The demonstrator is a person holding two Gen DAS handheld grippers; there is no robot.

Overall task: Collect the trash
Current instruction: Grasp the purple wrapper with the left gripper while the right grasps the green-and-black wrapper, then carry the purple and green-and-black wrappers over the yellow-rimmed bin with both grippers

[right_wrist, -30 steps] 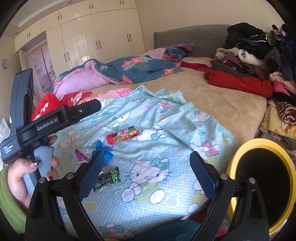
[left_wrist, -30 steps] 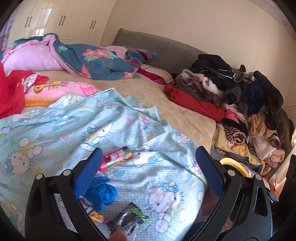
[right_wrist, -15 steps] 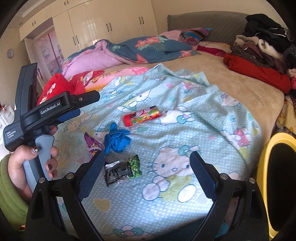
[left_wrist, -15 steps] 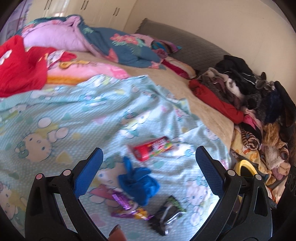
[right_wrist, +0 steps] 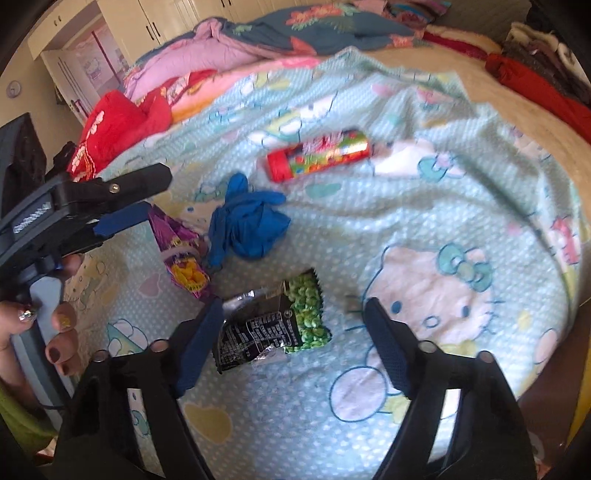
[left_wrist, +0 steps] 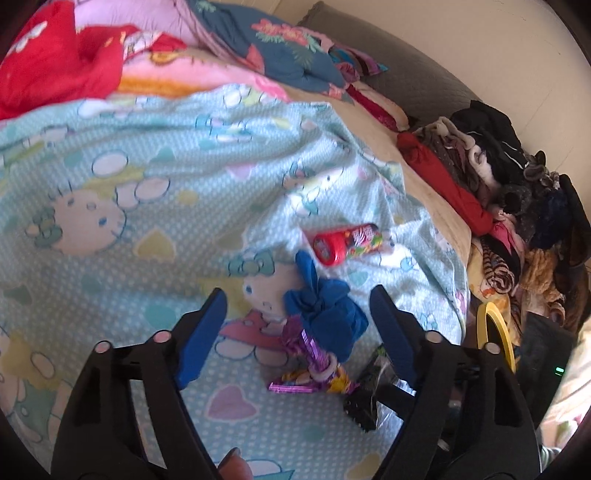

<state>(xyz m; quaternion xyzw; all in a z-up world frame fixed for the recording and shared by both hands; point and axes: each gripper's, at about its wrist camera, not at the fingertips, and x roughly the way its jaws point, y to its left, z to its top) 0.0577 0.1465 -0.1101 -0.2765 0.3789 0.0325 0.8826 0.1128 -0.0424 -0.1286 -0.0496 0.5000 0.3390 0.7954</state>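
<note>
Trash lies on a Hello Kitty sheet (right_wrist: 461, 206): a red candy tube (right_wrist: 319, 155) (left_wrist: 347, 242), a crumpled blue glove (right_wrist: 249, 225) (left_wrist: 325, 310), a purple-yellow wrapper (right_wrist: 183, 258) (left_wrist: 314, 369) and a black-green snack packet (right_wrist: 275, 325) (left_wrist: 369, 387). My left gripper (left_wrist: 297, 328) is open, low over the glove and purple wrapper. It also shows in the right wrist view (right_wrist: 122, 206). My right gripper (right_wrist: 293, 339) is open, with the black-green packet between its fingers.
A yellow-rimmed bin (left_wrist: 495, 336) stands beside the bed on the right. Piled clothes (left_wrist: 509, 192) lie along the right side. Red (left_wrist: 62, 62), pink and blue bedding is heaped at the back. Cupboards (right_wrist: 155, 22) stand behind.
Both grippers have moved forward and down toward the trash. The left has come over the glove and wrapper, the right over the snack packet. Both stay open.
</note>
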